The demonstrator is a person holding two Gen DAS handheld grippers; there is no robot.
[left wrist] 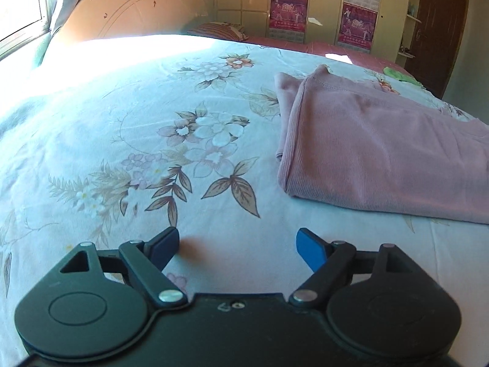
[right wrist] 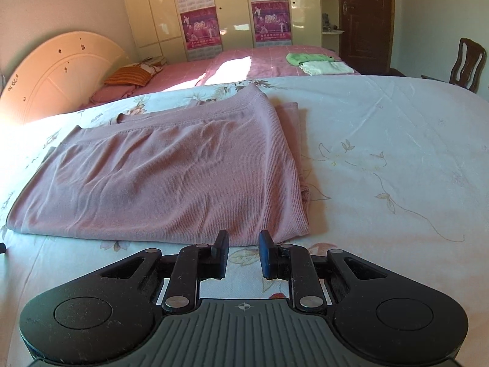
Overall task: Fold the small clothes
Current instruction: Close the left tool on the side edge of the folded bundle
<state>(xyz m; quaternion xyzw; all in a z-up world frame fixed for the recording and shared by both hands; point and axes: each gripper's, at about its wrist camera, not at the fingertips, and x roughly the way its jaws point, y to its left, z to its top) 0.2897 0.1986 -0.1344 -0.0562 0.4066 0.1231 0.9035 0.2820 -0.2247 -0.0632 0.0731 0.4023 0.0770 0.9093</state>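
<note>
1. While the left gripper (left wrist: 237, 244) hangs over the floral bedsheet (left wrist: 137, 153), its blue pads (left wrist: 310, 247) stand wide apart with only bare sheet between them.
2. To its right, well clear of the fingers, lies the pink garment (left wrist: 382, 153), folded flat in layers on the sheet.
3. From the right wrist view, the same pink garment (right wrist: 159, 177) spreads ahead and to the left, its near edge just beyond the fingertips.
4. Lowest in that view, the right gripper (right wrist: 243, 255) shows a narrow gap between its fingers, which hold nothing.
5. Farther right, green and white folded cloths (right wrist: 318, 62) rest on a pink bed (right wrist: 232, 64).
</note>
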